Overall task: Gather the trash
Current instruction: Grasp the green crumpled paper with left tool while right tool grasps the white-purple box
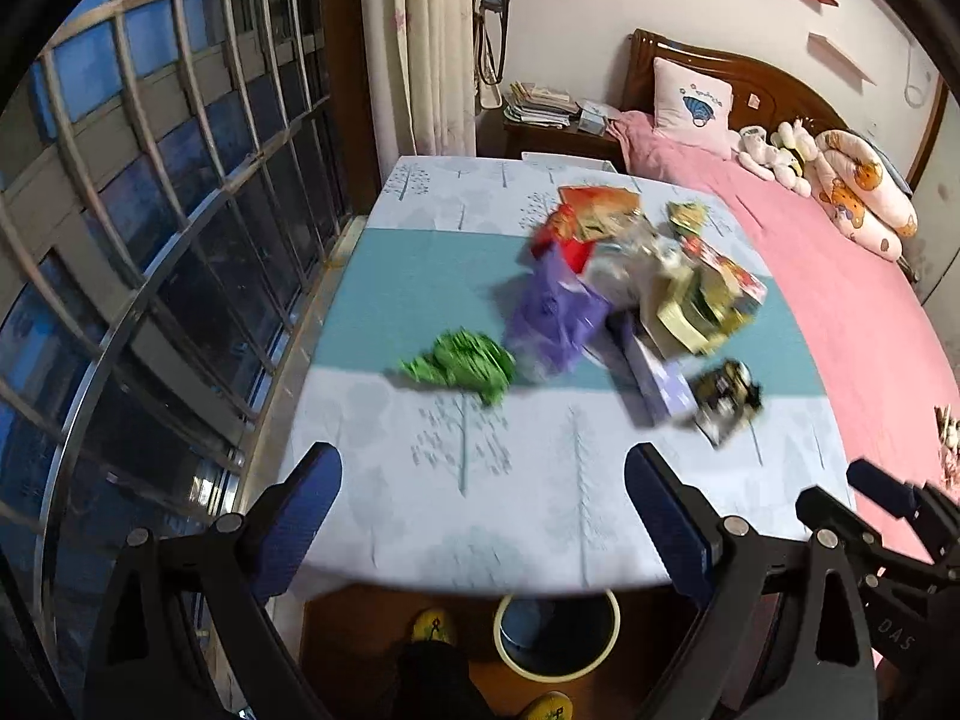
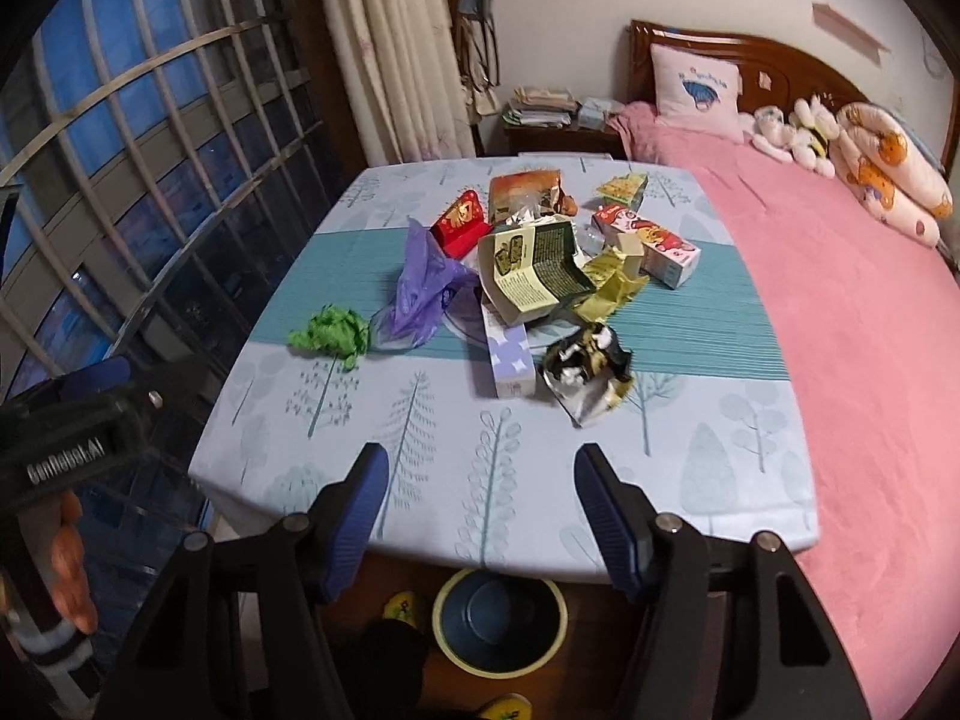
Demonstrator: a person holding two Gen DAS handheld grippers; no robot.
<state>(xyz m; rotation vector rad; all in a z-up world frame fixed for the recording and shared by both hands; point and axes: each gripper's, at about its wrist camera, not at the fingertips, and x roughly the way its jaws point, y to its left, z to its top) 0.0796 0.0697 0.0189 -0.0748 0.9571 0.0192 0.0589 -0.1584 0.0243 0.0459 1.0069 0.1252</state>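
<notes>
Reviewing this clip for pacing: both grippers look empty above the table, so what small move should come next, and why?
Probably lower the right gripper toward the crumpled black wrapper. Its jaws stand apart with nothing between them, that wrapper is the nearest trash ahead, lying apart from the pile, and the bin waits open below the table edge.

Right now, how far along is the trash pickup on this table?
Nothing looks collected yet. The bin on the floor below the table's near edge appears empty. Both the left gripper and right gripper hover over the tablecloth with open jaws and nothing between them. Still left: the green crumpled wad, purple plastic bag, foil wrapper and the pile of boxes.
</notes>
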